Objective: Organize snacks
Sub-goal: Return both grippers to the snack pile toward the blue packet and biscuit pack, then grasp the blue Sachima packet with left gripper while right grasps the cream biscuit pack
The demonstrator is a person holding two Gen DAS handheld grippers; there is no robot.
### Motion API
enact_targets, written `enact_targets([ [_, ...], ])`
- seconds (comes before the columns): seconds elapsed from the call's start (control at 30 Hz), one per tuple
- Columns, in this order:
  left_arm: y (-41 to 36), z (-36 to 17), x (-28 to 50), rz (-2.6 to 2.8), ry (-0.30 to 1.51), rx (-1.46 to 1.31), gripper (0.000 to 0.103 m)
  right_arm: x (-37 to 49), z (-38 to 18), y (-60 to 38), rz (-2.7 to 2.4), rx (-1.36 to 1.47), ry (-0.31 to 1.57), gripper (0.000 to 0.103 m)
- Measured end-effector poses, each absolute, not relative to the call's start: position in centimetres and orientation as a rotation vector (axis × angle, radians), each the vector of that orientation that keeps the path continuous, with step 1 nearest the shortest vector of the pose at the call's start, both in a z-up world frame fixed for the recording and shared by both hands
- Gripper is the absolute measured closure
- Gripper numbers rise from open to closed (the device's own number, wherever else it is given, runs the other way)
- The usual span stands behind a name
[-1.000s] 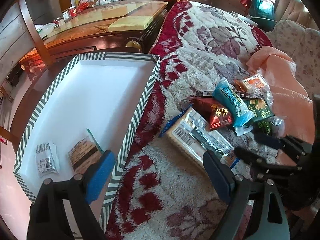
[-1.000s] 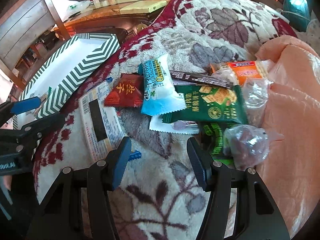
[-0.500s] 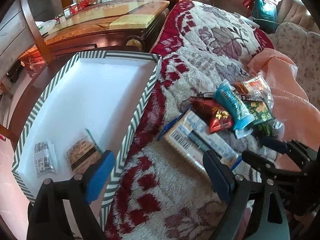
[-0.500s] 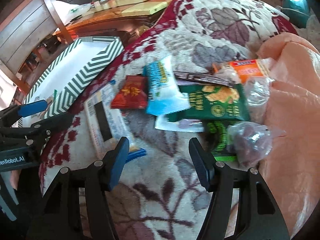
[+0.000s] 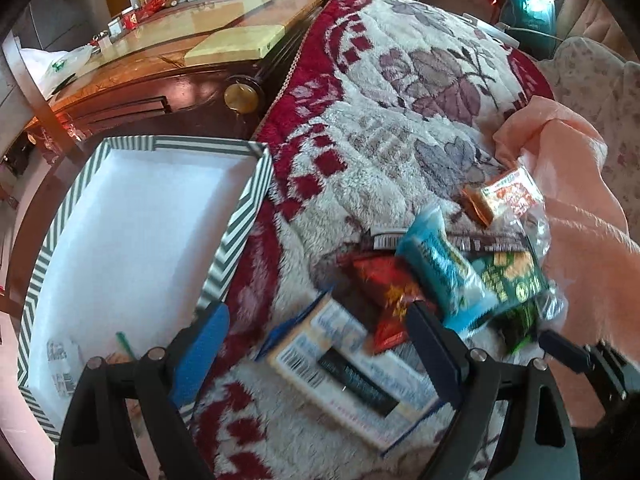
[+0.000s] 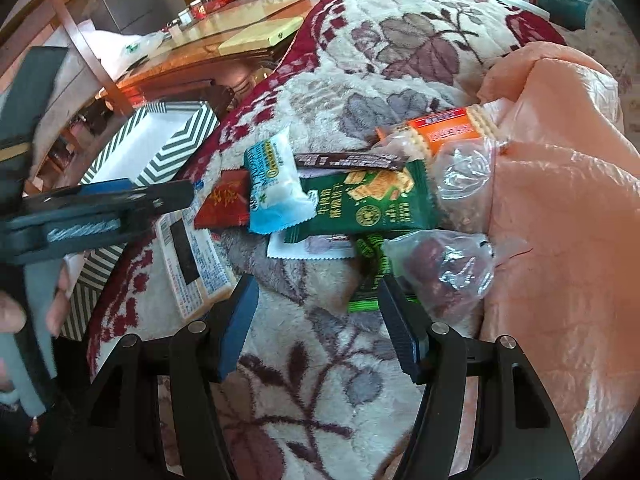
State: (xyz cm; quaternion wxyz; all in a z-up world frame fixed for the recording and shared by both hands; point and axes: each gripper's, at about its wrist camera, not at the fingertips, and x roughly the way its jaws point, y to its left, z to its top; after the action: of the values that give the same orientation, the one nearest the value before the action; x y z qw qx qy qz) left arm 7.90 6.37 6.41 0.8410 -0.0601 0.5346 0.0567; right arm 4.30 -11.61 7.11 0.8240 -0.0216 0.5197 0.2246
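Left gripper (image 5: 316,344) shifted over cracker pack (image 5: 352,376), fingers wide apart, empty, straddling pack's end.

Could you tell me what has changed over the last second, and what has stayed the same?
The left gripper has swung from the striped box over the long barcoded packet, jaws open around it. The right gripper has just been opening, nothing between its jaws. Nothing was grasped or released. The snack pile and the box kept their places.
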Motion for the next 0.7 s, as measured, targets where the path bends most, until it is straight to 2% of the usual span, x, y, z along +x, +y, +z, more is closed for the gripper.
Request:
enact_targets([
  [0.27,3.9,6.7,10.5,0.040,1.156,-0.201,0.012,5.0,6.8,-13.8,0.449,0.035,1.115,0.041],
  [0.33,3.1,6.6,11.2,0.032,1.165,-0.207,0.015,5.1,6.7,-14.2,0.447,0.050,1.116,0.041],
  [0.47,1.6,6.2,12.4,0.014,1.181,-0.195,0.023,5.3,6.7,-14.9,0.443,0.073,1.114,0.041],
  [0.63,-0.6,4.9,13.3,-0.036,1.235,-0.176,0.039,5.6,6.6,-15.8,0.428,0.101,1.116,0.041],
  [0.7,-1.3,4.2,13.6,-0.053,1.252,-0.167,0.050,5.8,6.6,-16.3,0.417,0.116,1.117,0.041],
])
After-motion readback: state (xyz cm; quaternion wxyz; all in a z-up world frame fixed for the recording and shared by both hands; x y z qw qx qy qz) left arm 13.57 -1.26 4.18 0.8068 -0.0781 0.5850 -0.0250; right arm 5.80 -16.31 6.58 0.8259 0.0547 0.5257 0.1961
